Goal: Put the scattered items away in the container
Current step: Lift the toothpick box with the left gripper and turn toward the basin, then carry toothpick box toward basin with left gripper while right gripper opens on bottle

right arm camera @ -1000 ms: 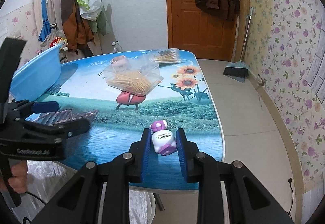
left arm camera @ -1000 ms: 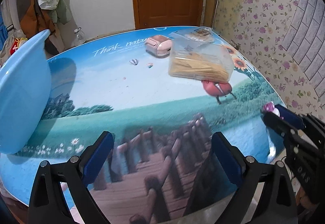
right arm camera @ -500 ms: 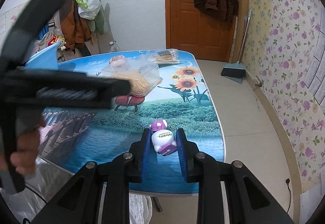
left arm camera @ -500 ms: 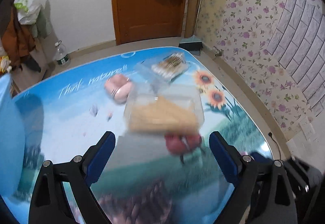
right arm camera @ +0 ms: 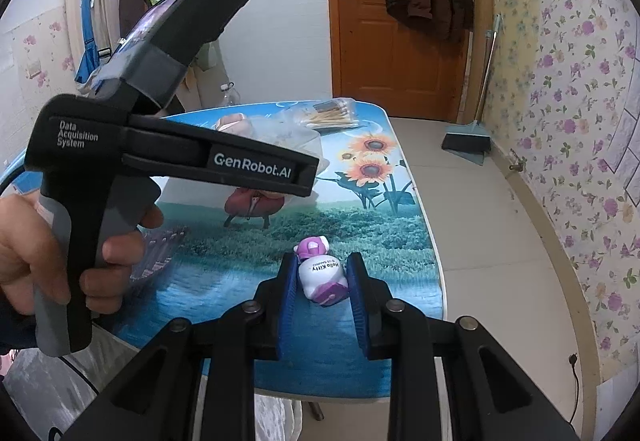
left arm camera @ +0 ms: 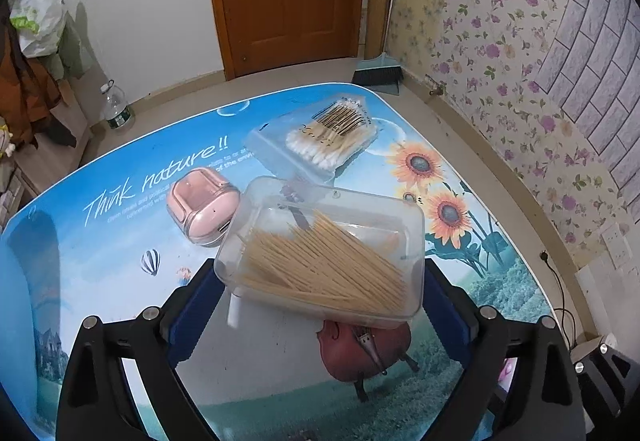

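Note:
My left gripper (left arm camera: pixel 320 305) is open above the table, its blue pads on either side of a clear plastic box of toothpicks (left arm camera: pixel 324 253), near end only. Beyond it lie a pink case in a clear cover (left arm camera: pixel 202 207) and a bag of cotton swabs (left arm camera: pixel 332 137). My right gripper (right arm camera: pixel 322 281) is shut on a small white and purple Hello Kitty bottle (right arm camera: pixel 322 273) that lies on the table near its right edge. The left gripper's body fills the left of the right wrist view. The blue basin is out of view.
The table (left arm camera: pixel 120 241) has a printed blue landscape cover. Its right edge (right arm camera: pixel 424 221) drops to a tiled floor. A broom and dustpan (right arm camera: pixel 468 139) stand by the floral wall. A water bottle (left arm camera: pixel 116 109) stands on the floor behind the table.
My left gripper has swung right and forward from beside the blue basin to over the toothpick box. My right gripper has stayed shut on the bottle.

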{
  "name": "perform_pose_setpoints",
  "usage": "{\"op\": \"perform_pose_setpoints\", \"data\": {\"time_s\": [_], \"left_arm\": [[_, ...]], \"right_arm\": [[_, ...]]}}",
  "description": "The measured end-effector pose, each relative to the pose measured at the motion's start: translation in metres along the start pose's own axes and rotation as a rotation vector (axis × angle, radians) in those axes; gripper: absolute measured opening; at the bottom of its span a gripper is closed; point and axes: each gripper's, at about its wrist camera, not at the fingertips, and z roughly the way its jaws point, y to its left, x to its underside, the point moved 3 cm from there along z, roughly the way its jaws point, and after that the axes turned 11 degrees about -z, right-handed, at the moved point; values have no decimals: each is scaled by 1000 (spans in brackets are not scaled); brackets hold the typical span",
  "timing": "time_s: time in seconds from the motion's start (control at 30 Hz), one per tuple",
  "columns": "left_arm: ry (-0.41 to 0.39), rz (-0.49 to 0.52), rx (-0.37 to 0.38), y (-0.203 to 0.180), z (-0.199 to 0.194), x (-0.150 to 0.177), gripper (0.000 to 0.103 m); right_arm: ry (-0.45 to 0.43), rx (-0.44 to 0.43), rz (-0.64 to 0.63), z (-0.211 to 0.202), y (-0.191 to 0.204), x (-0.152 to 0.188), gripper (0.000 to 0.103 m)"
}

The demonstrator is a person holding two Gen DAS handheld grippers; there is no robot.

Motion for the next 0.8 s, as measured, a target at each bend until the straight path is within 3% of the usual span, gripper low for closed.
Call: {"op": "perform_pose_setpoints", "data": {"time_s": [0.53,0.8], "left_arm": [[-3,49,7,10,-22,27,94],[-5,33,-5,37,-48,55,94]], "right_arm": [[3,1,0,-1,2,3,26],[8,14,-3,-2,3,2,26]]}}
